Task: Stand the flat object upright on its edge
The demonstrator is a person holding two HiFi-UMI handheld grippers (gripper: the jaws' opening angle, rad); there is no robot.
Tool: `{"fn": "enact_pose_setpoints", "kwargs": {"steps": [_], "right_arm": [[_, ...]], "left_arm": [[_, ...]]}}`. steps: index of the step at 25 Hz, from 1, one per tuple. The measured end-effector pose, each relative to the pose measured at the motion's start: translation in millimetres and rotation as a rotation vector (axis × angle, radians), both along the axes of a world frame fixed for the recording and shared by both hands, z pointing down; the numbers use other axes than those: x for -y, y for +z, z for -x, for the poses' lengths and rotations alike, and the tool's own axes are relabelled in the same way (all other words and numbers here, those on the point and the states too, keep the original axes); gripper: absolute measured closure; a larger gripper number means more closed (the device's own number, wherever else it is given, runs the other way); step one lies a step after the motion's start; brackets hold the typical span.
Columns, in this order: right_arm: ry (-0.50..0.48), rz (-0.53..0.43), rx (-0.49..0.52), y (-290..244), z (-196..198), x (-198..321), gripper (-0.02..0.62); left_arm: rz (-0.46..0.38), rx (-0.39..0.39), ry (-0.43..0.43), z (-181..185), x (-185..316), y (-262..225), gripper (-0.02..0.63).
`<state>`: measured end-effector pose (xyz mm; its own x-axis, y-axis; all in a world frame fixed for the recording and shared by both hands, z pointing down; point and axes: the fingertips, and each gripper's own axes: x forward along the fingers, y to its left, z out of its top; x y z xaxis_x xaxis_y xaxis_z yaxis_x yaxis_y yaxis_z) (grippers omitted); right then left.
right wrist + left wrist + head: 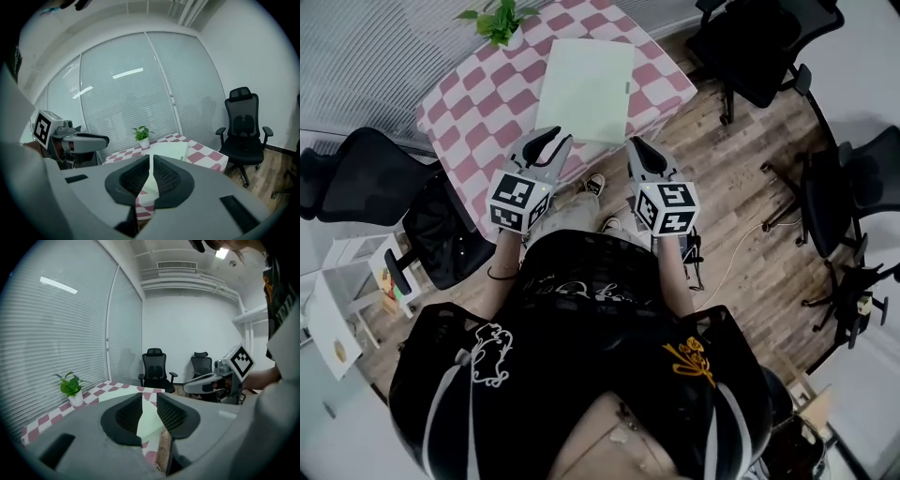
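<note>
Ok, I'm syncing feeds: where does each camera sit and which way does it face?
Head view: on the person's head, facing steeply down at the table and pale board; torso, left gripper and right gripper show.
Left gripper view: on the left gripper, facing along its shut jaws toward the chairs; right gripper at right.
Right gripper view: on the right gripper, along shut jaws toward the plant; left gripper at left.
All share the board.

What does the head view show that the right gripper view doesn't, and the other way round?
Only the head view: the person's black shirt and the right gripper from above. Only the right gripper view: its meshed pads close up, shut together, and the ceiling. Both: the checked table, the pale flat board lying on it, the potted plant, the left gripper.
</note>
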<state>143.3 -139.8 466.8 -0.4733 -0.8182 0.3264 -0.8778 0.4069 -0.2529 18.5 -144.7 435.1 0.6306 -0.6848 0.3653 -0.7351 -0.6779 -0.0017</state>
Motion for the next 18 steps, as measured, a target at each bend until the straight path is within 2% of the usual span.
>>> {"fn": "enact_pose_setpoints", "kwargs": {"steps": [9, 16, 18], "right_arm": [[0.013, 0.047, -0.022, 22.6, -4.0, 54.4, 0.565], [-0.015, 0.117, -0.041, 55.9, -7.2, 108.4, 0.564], [-0.019, 0.145, -0.043, 66.8, -8.0, 123.6, 0.563]], "left_arm": [[0.082, -0.029, -0.022, 19.3, 61.8, 27.3, 0.511], [0.156, 0.004, -0.005, 40.5, 115.4, 64.1, 0.508], [0.176, 0.009, 0.008, 46.1, 129.9, 73.6, 0.486]]}}
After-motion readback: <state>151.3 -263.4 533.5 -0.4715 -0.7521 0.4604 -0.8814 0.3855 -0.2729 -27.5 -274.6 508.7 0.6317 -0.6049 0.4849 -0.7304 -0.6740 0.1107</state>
